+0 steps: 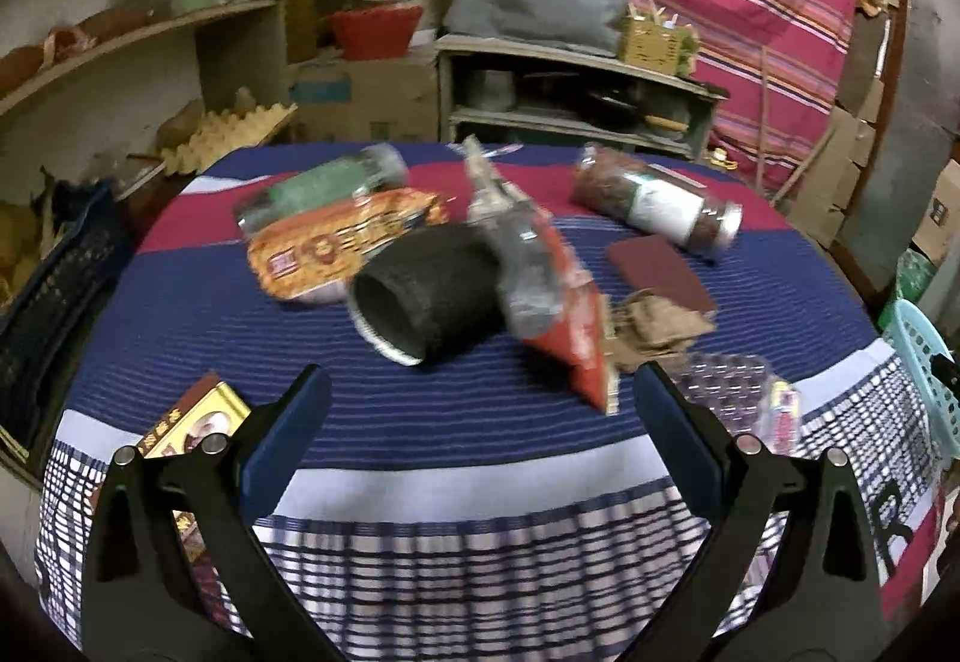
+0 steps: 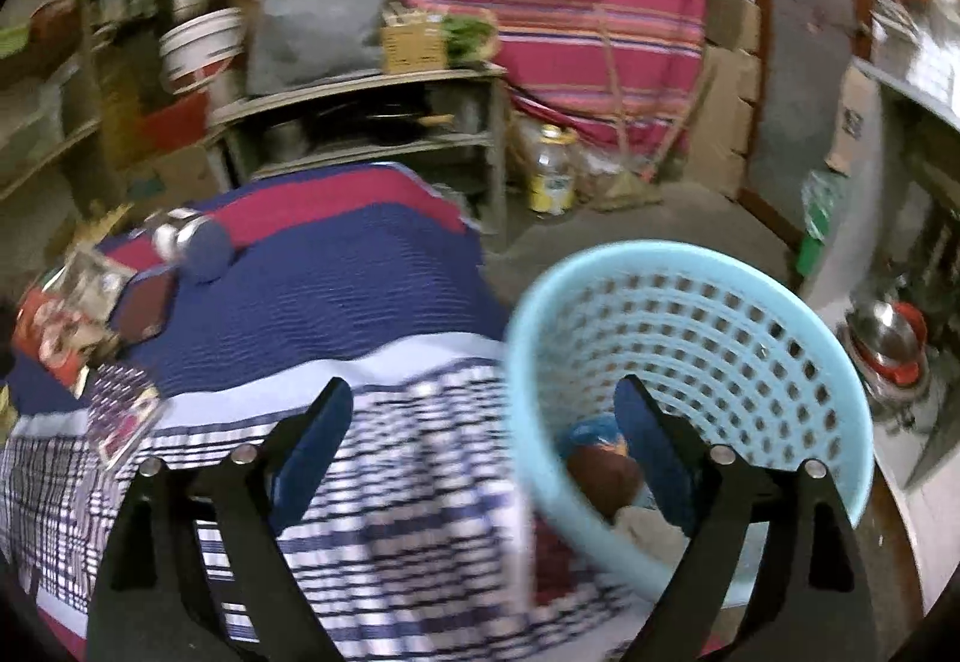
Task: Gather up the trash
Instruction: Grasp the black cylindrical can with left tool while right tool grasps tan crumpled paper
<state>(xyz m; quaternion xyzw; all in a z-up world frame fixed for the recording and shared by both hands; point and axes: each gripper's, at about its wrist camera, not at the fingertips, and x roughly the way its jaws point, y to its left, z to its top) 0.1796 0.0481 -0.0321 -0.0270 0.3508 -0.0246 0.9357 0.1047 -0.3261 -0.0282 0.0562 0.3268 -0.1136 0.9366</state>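
Hovering over the pale blue perforated plastic basket (image 2: 690, 338), the right gripper (image 2: 480, 422) spreads wide, empty. The left gripper (image 1: 480, 404) gapes too, holding nothing above the striped tablecloth (image 1: 420, 422).

On the table there are two clear bottles: one green bottle (image 1: 321, 188) and one brown bottle (image 1: 654, 203). There is one black cup (image 1: 420, 296) on its side. There are two food bags: one orange bag (image 1: 336, 248) and one red bag (image 1: 570, 326). There is one dark red cloth (image 1: 657, 269) and one brown paper scrap (image 1: 654, 329). Beside the table is one blue basket (image 2: 690, 314).
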